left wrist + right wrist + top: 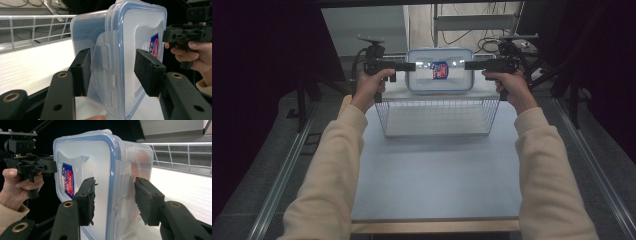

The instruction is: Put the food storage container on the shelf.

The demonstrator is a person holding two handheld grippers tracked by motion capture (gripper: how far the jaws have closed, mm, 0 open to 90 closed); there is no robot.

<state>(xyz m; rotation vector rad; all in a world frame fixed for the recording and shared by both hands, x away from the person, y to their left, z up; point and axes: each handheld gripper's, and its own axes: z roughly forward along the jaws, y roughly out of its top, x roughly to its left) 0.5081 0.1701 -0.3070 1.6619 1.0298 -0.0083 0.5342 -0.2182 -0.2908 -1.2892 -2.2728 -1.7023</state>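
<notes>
High view, nearest first: two cream-sleeved forearms run up from the bottom edge over the pale table [437,180], both stretched well forward and roughly level, each hand wrapped round a pistol-style handle with the wrist straight. Past the hands sits the wire basket [438,116], and just above its far rim hangs the plastic container [440,70] — clear, with a blue-sealed lid and a small red-and-blue label — carried between the two tools so its weight is shared and it stays level over the basket. The left gripper [408,66] is clamped on the container's left end; in the left gripper view its black pads [82,72] straddle the latch flap, one against the box wall, the other facing the lid. The right gripper [472,65] mirrors it on the right end, closed on the lid edge and side latch [125,192], which seems to keep the lid from shifting. Judging by the pose, the container is being held over the basket, not resting in it.
</notes>
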